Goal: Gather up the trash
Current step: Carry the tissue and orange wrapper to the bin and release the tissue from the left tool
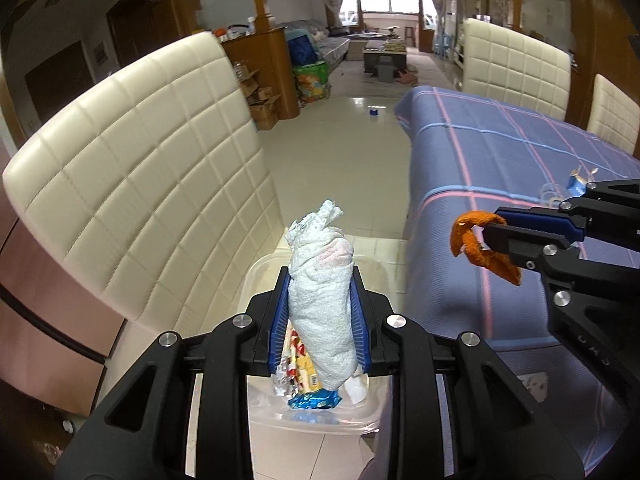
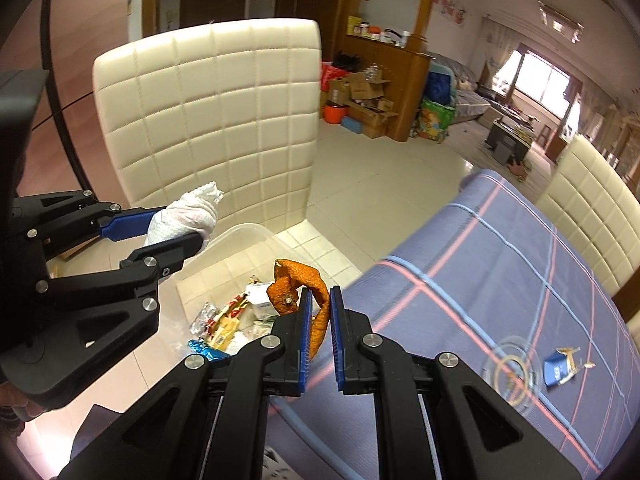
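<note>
Left wrist | tissue wad (image 1: pixel 324 300) clamped in left gripper (image 1: pixel 320 276) | above bin (image 1: pixel 256 276)

grippers: 2 — left gripper (image 1: pixel 320 276), right gripper (image 2: pixel 320 300)
crumpled white paper towel (image 1: pixel 324 292): 1
orange peel (image 2: pixel 298 296): 1 strip
clear plastic bin (image 2: pixel 248 236): 1, on the chair seat
wrappers in bin: at least 3 — blue foil wrapper (image 1: pixel 316 402), red-and-yellow wrapper (image 2: pixel 228 320), silver foil (image 2: pixel 204 316); rest of the pile too jumbled to count
cream quilted chairs: 3 — one (image 1: pixel 136 184) behind the bin, two (image 1: pixel 516 64) (image 1: pixel 616 112) along the table's far edge
table with blue plaid cloth (image 2: pixel 520 264): 1
blue torn packet (image 2: pixel 558 368): 1, near the table's right edge
clear glass dish (image 2: pixel 514 368): 1, just beside the packet
</note>
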`<state>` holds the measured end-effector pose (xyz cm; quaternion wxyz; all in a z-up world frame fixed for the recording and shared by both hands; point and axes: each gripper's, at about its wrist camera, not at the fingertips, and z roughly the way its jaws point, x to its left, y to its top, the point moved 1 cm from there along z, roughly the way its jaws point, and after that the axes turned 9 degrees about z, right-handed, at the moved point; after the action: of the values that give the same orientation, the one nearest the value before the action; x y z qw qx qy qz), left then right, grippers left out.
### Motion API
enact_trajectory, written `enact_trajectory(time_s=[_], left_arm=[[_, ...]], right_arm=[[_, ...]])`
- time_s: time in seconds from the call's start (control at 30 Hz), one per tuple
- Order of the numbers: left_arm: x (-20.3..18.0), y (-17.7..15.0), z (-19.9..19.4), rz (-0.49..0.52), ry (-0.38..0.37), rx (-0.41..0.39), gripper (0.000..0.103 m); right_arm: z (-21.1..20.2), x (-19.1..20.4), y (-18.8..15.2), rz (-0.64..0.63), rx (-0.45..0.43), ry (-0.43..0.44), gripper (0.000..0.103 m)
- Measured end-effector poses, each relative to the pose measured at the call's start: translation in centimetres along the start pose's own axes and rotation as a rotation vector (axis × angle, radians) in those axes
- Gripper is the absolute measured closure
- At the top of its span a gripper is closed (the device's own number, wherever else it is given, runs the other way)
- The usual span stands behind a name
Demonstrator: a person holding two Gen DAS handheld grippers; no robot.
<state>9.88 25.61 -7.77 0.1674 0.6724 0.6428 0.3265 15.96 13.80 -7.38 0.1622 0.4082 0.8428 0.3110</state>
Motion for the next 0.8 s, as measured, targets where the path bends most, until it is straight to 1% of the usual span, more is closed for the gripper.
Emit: enact_trajectory(time_s=[0.07,0.2,0.23,0.27,0.3,0.33,0.4,0.47,0.53,0.8], left_arm=[[0.9,-0.6,0.4,-0.015,0.009,0.014,0.072],[2.4,-1.8,1.0,-0.046,0.03,0.036,0.071],[2.7,-2.0,1.2,-0.052,0.031,0.04,0.07],[2.9,-2.2,1.4,-0.059,0.026,0.046,0.066],[3.0,-2.3,1.4,-0.064,0.027,0.049,0.04],[3.3,-2.5,1.5,-0.073,0.037,0.048,0.005],[3.6,-2.6,1.4,-0.091,0.063,0.025,0.004],[3.7,-2.5,1.6,-0.085,0.061,0.029,0.004],[4.0,-2.8,1.9,-0.089,0.083,0.034,0.004],[5.2,-4.1,2.5,-0.137,0.072,0.067,0.004]], right_arm=[[0.4,0.8,0.2,-0.012,0.008,0.008,0.094],[1.1,1.9,0.2,-0.03,0.018,0.017,0.094],[1.3,2.1,0.2,-0.036,0.02,0.015,0.094],[1.4,2.2,0.2,-0.04,0.02,0.012,0.094],[1.5,2.3,0.1,-0.042,0.02,0.011,0.094],[1.6,2.3,0.1,-0.042,0.021,0.011,0.093],[1.9,2.3,0.1,-0.042,0.023,0.009,0.094],[2.2,2.1,0.1,-0.038,0.028,0.006,0.093],[2.5,1.9,0.0,-0.033,0.038,0.009,0.093],[3.8,2.3,-0.1,-0.037,0.067,0.029,0.093]])
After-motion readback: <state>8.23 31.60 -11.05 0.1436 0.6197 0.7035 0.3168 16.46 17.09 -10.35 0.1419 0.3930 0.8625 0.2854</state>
